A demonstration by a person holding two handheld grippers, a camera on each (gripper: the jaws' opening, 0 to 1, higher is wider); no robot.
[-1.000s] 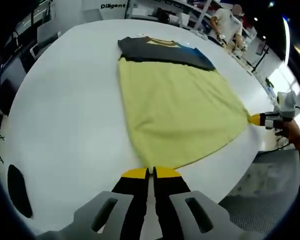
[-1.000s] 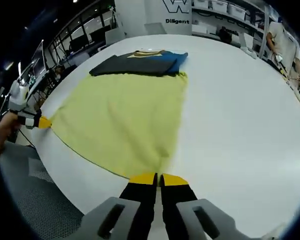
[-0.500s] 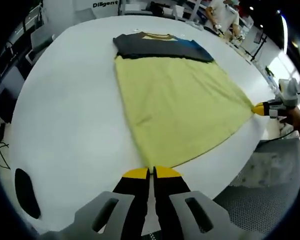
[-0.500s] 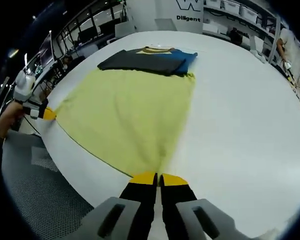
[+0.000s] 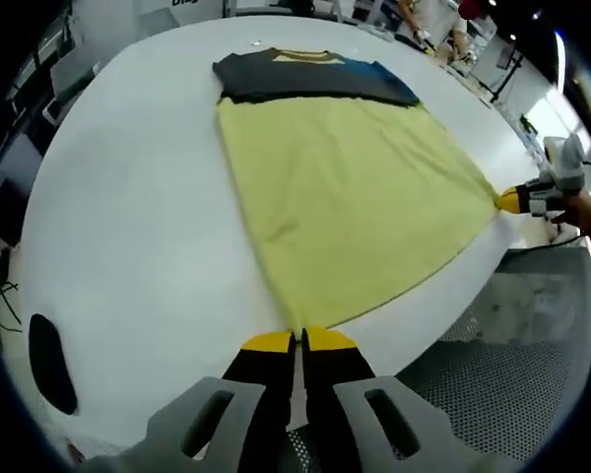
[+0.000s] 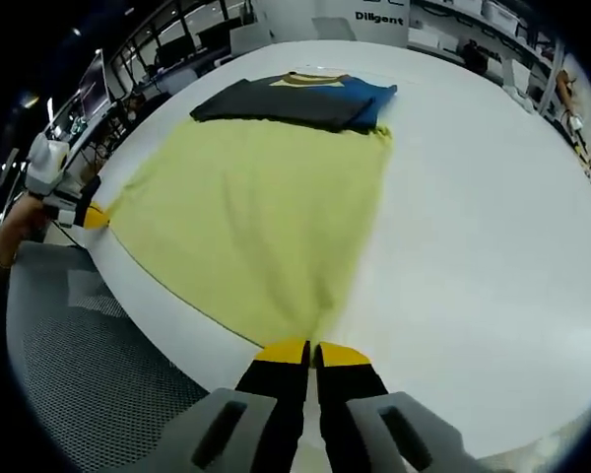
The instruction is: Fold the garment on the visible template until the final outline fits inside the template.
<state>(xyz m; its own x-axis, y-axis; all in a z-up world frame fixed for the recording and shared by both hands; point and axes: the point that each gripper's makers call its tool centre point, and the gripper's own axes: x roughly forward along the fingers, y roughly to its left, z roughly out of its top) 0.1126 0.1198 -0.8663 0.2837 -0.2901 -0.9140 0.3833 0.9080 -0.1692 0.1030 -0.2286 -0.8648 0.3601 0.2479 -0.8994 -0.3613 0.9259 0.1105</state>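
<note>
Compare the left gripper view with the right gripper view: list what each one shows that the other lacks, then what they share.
Left gripper view: a dark oval mark on the table near the left gripper, and the right gripper pinching the garment's far corner.

Right gripper view: white "Diligent" lettering on the back wall, and the left gripper at the other corner, seen beyond the right gripper.

Shared: the white table, the yellow-green garment with its dark upper part, stretched between both shut grippers, and perforated grey flooring.
</note>
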